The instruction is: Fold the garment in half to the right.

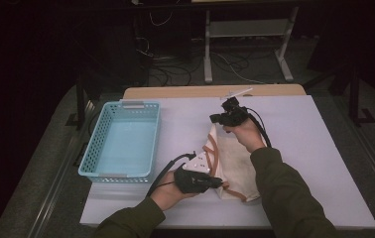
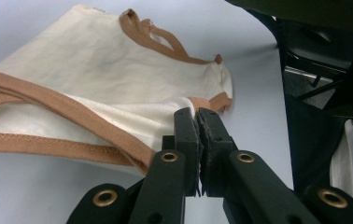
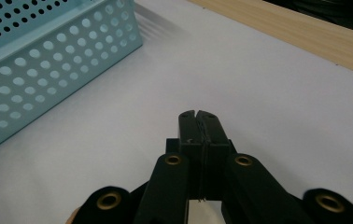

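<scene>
A light blue perforated basket (image 1: 122, 141) stands on the white surface (image 1: 299, 148), left of the cream tote bag (image 1: 232, 163). The bag, trimmed with brown straps (image 2: 67, 112), lies flat at the middle of the surface, well apart from the basket. The left gripper (image 1: 214, 182) sits at the bag's near left corner, its jaws pressed together on the cloth edge there, as the left gripper view shows (image 2: 197, 116). The right gripper (image 1: 223, 118) is at the bag's far end; its jaws meet tightly, and whether cloth is pinched between them I cannot tell.
</scene>
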### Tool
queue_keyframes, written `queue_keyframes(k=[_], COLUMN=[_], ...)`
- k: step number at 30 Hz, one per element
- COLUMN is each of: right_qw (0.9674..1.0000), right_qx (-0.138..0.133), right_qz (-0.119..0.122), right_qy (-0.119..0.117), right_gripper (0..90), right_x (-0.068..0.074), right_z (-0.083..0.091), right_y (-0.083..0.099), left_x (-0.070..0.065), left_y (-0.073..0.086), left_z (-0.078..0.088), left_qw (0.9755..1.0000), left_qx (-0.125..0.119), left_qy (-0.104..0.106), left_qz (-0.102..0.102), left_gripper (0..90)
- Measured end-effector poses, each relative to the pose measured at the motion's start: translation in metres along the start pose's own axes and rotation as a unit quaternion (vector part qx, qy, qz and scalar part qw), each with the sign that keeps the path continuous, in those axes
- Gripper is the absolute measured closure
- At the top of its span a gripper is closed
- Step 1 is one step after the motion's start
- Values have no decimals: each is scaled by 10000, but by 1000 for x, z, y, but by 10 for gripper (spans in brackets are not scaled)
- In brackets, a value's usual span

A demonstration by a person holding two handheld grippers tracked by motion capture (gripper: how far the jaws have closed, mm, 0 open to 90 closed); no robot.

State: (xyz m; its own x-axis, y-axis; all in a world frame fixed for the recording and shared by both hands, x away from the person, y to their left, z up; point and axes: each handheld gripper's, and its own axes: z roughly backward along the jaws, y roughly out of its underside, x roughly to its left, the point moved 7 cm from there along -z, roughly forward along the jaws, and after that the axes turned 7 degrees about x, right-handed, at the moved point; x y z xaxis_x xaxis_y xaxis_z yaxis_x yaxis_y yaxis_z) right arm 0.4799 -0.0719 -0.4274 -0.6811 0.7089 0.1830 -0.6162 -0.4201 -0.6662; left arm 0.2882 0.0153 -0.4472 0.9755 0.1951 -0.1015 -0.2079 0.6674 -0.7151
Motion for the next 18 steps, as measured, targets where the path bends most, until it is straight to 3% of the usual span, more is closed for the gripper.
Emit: queue_keyframes(k=[18], right_qw=[9999], right_qx=[-14], right_qz=[-87], right_qy=[100], right_gripper=[881], right_x=[-14], right_z=[12], right_y=[10], left_x=[-2], left_y=[-8], left_z=[-7], left_qw=[9999], left_qx=[-74], left_qy=[120], left_qz=[-6], left_gripper=[869])
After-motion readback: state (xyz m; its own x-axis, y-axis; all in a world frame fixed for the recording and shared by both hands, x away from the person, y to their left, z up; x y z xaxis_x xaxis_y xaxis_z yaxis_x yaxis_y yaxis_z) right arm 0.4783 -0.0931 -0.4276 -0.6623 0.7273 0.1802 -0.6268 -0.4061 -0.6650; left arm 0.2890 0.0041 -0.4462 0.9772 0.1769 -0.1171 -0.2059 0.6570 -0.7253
